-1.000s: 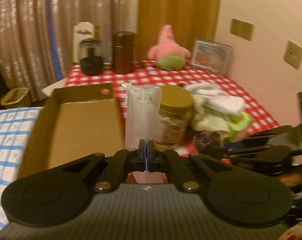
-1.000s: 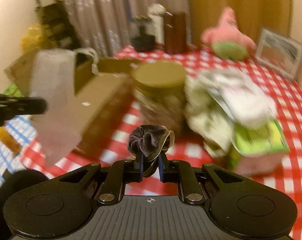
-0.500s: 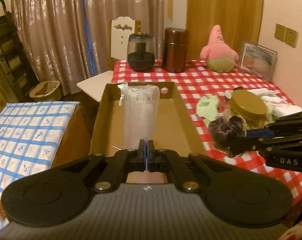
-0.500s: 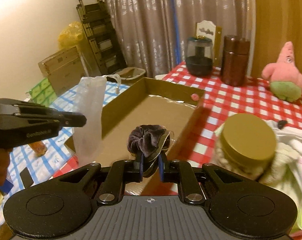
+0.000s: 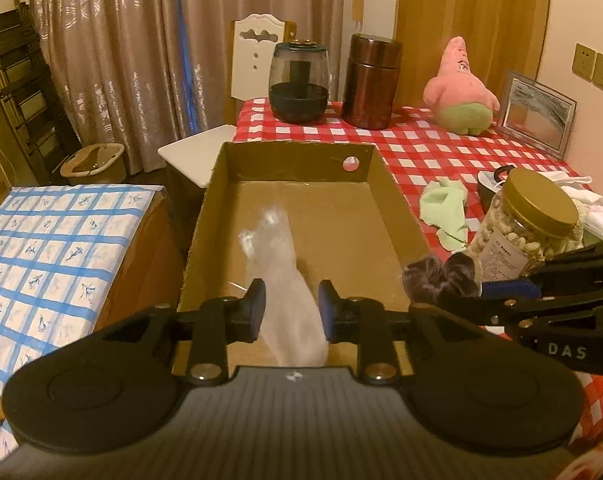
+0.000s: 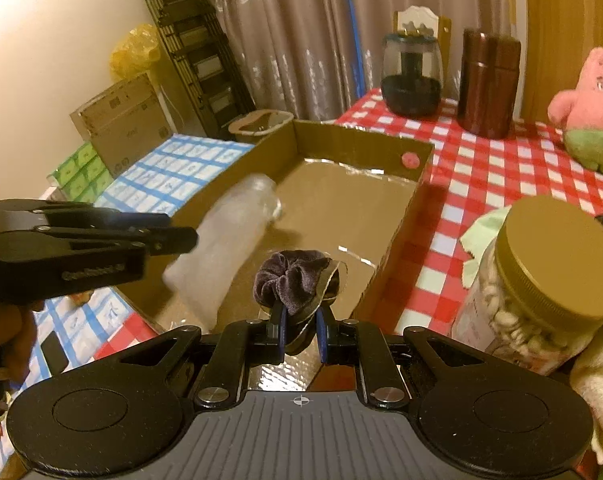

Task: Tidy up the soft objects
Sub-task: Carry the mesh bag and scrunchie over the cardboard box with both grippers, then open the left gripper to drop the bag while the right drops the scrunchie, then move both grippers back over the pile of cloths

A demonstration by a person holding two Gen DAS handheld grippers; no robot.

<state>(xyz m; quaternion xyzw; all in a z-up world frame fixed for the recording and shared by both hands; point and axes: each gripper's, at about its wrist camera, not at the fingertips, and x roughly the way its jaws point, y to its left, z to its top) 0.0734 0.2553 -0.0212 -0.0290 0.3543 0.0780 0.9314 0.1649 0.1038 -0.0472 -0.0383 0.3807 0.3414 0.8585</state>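
My left hand-held gripper [image 5: 291,308] has opened since a moment ago, and the clear plastic bag [image 5: 283,276] is dropping blurred over the cardboard box [image 5: 397,216], long axis pointing toward the far wall. My right hand-held gripper [image 6: 300,334] is pinching the dark scrunchie [image 6: 291,280] above the box's near end.

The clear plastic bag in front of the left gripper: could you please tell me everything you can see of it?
The clear plastic bag is a long, translucent, whitish pouch, blurred in both views, with a crumpled end pointing toward the far wall of the cardboard box. It lies tilted over the box's near end, between the spread fingers of the left gripper, which do not appear to clamp it. Whether it touches the box floor is unclear. In the right wrist view it slants beside the dark scrunchie.
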